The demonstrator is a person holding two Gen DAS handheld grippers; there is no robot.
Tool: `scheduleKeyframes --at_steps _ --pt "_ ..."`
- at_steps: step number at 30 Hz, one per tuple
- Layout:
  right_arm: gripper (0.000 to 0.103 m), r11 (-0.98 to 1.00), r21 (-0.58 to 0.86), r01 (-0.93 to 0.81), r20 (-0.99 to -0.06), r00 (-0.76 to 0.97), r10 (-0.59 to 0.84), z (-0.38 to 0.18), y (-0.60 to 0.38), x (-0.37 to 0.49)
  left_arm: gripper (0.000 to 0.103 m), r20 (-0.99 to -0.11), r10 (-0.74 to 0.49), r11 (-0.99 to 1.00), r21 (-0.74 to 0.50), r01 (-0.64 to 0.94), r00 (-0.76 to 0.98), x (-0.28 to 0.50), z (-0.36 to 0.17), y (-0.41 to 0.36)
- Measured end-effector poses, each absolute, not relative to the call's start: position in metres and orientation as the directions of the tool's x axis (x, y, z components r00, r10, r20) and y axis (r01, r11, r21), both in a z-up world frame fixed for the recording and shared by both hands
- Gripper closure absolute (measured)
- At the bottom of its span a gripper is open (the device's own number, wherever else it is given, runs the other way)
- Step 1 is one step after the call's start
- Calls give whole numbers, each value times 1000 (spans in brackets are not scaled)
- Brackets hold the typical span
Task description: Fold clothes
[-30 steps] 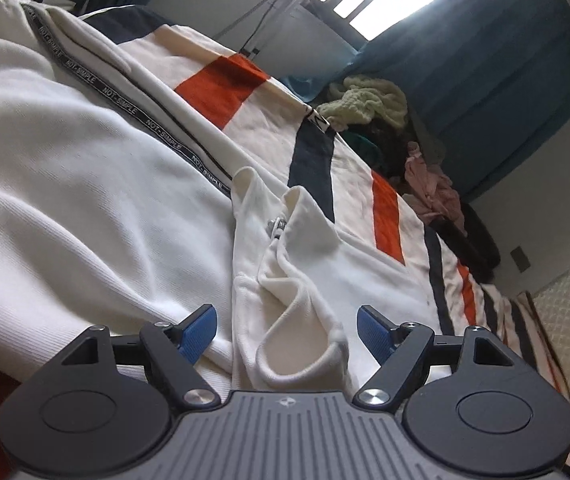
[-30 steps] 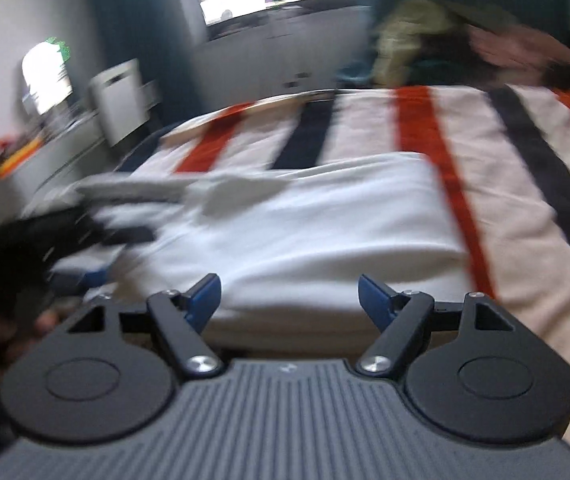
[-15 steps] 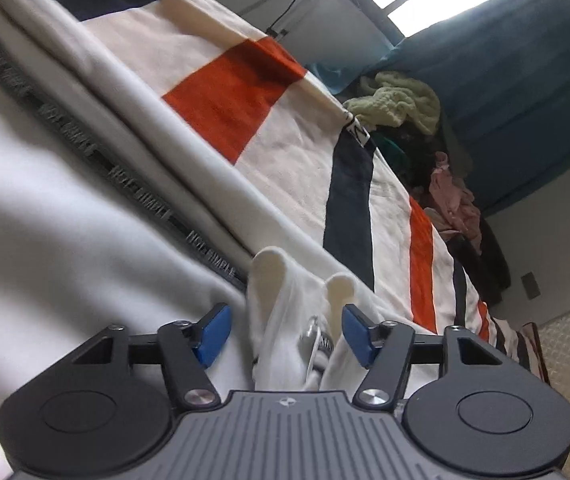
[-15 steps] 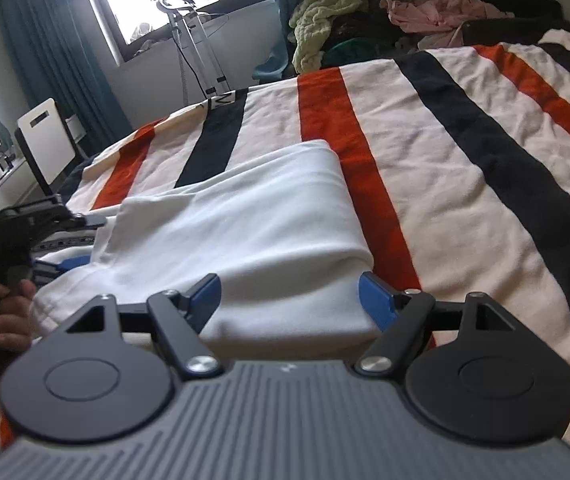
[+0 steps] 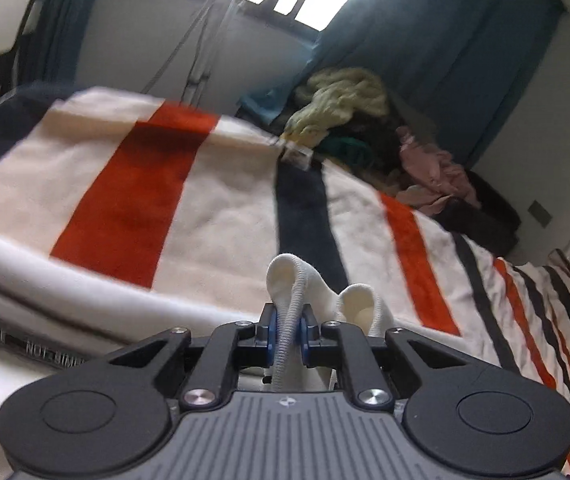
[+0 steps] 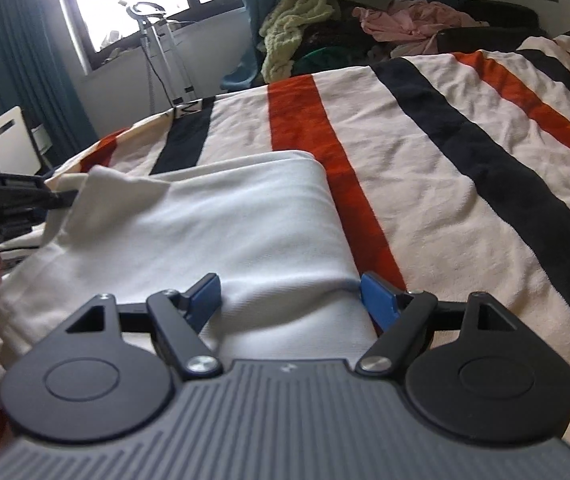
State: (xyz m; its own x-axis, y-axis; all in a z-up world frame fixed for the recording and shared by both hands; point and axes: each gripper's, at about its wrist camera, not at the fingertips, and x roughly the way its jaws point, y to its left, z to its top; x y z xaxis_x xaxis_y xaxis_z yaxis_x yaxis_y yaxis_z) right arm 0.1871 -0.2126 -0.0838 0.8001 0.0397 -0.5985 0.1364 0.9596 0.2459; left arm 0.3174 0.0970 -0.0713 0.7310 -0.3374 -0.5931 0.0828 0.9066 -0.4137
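A white garment [image 6: 213, 224] with a dark lettered tape stripe [image 5: 41, 350] lies on the striped blanket [image 6: 425, 152]. My left gripper [image 5: 287, 330] is shut on a bunched, ribbed white edge of the garment [image 5: 289, 284], held upright between the blue pads. In the right wrist view the left gripper [image 6: 25, 196] holds a raised corner at the far left. My right gripper [image 6: 289, 300] is open, its blue pads [image 6: 379, 300] straddling the near folded edge of the garment.
A heap of clothes, yellow-green [image 6: 293, 24] and pink [image 6: 409, 20], sits beyond the bed's far end. A metal stand [image 6: 157, 48] stands under the window. Dark blue curtains hang behind. A white chair back [image 6: 9, 144] is at the left.
My left gripper has closed on the white ribbed edge and lifted it. My right gripper has moved closer, its open pads now around the garment's near edge.
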Motion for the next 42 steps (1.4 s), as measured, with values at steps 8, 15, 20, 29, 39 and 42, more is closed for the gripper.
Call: scheduleKeyframes --at_steps 8,15,20,29,39,42 --pt "24 964 225 143 -601 799 22 -84 -211 187 44 -600 -317 913 -402 65 734 269 -63 112" --pt "25 966 221 130 -585 811 25 -77 -212 177 39 -534 -378 871 -483 95 757 187 -42 109" --pt "25 970 212 117 -576 817 27 -73 -213 168 35 -562 -369 878 -473 79 740 148 -49 93" --pt "25 972 200 123 -579 816 16 -72 -219 162 59 -622 -206 964 -261 48 756 134 -67 65" --pt "25 974 183 133 -598 801 3 -84 -224 169 83 -538 -258 936 -346 69 803 101 -32 76" --pt "25 970 203 134 -614 789 20 -89 -225 172 83 -592 -229 947 -318 37 773 102 -46 74"
